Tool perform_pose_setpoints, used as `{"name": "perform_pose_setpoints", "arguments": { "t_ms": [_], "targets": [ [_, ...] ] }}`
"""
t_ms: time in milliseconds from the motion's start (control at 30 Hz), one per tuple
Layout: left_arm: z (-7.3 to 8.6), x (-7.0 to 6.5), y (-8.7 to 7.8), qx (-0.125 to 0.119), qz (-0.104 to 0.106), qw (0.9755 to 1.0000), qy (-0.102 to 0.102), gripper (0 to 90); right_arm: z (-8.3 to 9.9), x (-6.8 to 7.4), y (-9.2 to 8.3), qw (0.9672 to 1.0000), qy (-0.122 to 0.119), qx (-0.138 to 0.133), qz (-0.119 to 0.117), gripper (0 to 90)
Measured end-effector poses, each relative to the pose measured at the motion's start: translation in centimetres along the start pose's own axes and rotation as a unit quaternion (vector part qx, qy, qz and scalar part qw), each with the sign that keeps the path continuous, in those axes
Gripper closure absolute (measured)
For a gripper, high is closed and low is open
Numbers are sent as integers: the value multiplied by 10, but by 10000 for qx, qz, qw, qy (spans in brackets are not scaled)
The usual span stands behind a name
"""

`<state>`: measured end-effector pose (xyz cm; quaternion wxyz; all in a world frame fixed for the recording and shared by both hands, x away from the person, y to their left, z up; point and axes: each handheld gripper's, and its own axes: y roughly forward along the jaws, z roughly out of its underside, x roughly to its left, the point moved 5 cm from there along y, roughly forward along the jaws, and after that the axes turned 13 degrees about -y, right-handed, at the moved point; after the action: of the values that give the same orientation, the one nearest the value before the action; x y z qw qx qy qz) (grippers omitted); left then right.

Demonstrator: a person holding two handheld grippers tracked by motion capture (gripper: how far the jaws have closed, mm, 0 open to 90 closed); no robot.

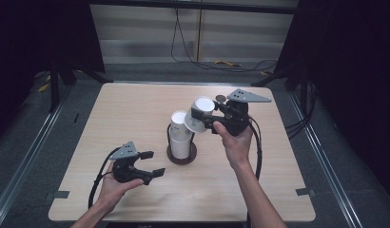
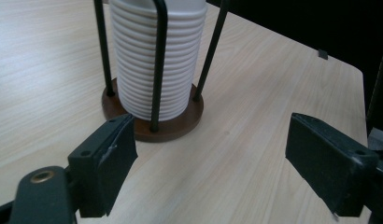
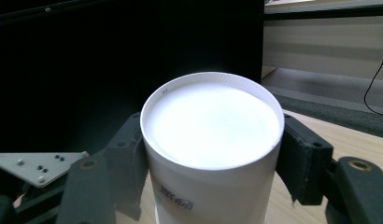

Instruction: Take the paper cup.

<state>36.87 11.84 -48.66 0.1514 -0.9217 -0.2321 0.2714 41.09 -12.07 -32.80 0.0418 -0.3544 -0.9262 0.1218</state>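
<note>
A stack of white paper cups stands in a black wire holder on a round brown base at the table's middle. In the left gripper view the ribbed stack and the base sit just beyond the jaws. My right gripper is shut on a single white paper cup, held tilted above and right of the stack's top. That cup sits between the jaws of the right gripper with its flat end facing the camera. My left gripper rests low, left of the holder, open and empty.
The light wooden table has rounded corners and a dark floor around it. Cables lie on the floor behind the far edge. A black cable trails from the right gripper along the forearm.
</note>
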Motion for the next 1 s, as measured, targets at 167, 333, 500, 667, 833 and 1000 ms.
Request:
{"name": "perform_pose_setpoints", "arguments": {
  "t_ms": [167, 333, 500, 667, 833, 1000],
  "targets": [
    [-13, -13, 8, -54, 155, 9996, 245, 164, 7, 5, -10, 9999, -38, 90, -28, 342],
    [-26, -29, 18, -43, 375, 9983, 433, 163, 20, 8, -19, 9998, 1, 180, -92, 343],
    [-36, -37, 26, -138, 419, 9979, 468, 163, 31, 12, -23, 9996, 145, 204, -160, 343],
    [-40, -43, 31, -178, 542, 9971, 496, 159, 40, 18, -21, 9990, 141, 272, -330, 345],
    [-37, -46, 30, -210, 598, 9968, 492, 159, 50, 22, -19, 9981, 128, 399, -457, 346],
    [-31, -43, 31, -200, 578, 9972, 427, 159, 66, 28, -13, 9966, 203, 474, -635, 347]
  ]
}}
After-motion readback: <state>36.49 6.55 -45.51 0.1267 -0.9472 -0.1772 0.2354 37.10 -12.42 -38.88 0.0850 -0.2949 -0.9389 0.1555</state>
